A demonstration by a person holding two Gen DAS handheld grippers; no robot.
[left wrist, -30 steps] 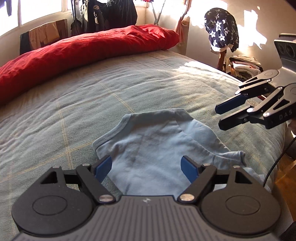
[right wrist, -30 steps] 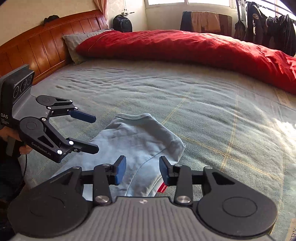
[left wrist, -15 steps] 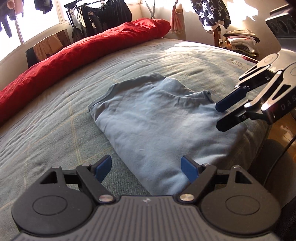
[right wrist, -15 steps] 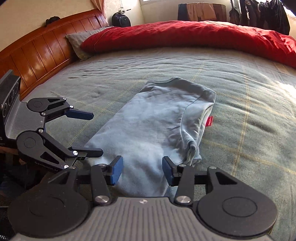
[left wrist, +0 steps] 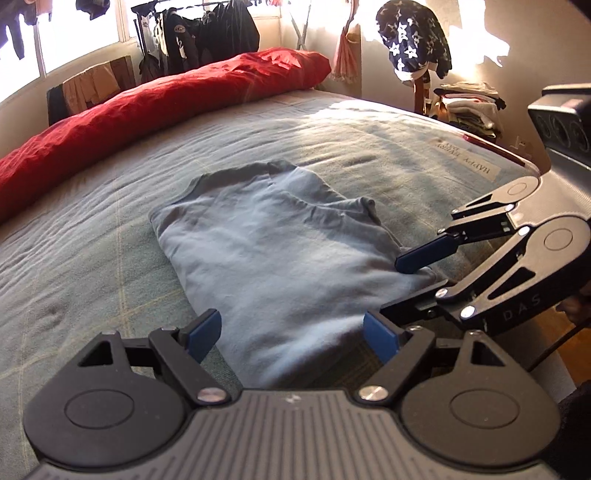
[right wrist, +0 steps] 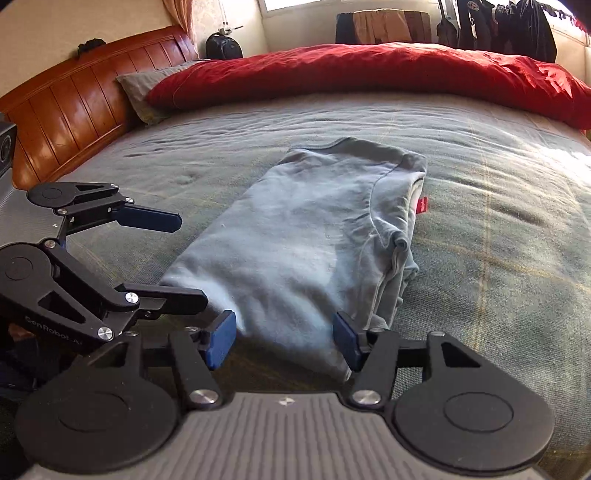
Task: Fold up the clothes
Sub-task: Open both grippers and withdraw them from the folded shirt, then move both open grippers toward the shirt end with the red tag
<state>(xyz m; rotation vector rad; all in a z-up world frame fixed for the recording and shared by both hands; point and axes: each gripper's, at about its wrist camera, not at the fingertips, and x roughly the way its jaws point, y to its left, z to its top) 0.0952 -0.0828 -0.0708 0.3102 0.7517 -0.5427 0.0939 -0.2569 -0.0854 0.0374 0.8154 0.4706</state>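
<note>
Bed: grey-green checked bedspread, with a rumpled red duvet along its far side and a wooden slatted headboard.
Garment: light blue folded cotton T-shirt lying flat near the bed's front edge, a small red tag at its side.
Left gripper: jaws wide, straddling the shirt's near hem, not pinching.
Right gripper: jaws have just been opening; shirt's corner between them, pads apart.

I'm working in a home bedroom: wide bed with wooden headboard, red duvet, clothes rack by the window, probably folded laundry stacked beyond.
</note>
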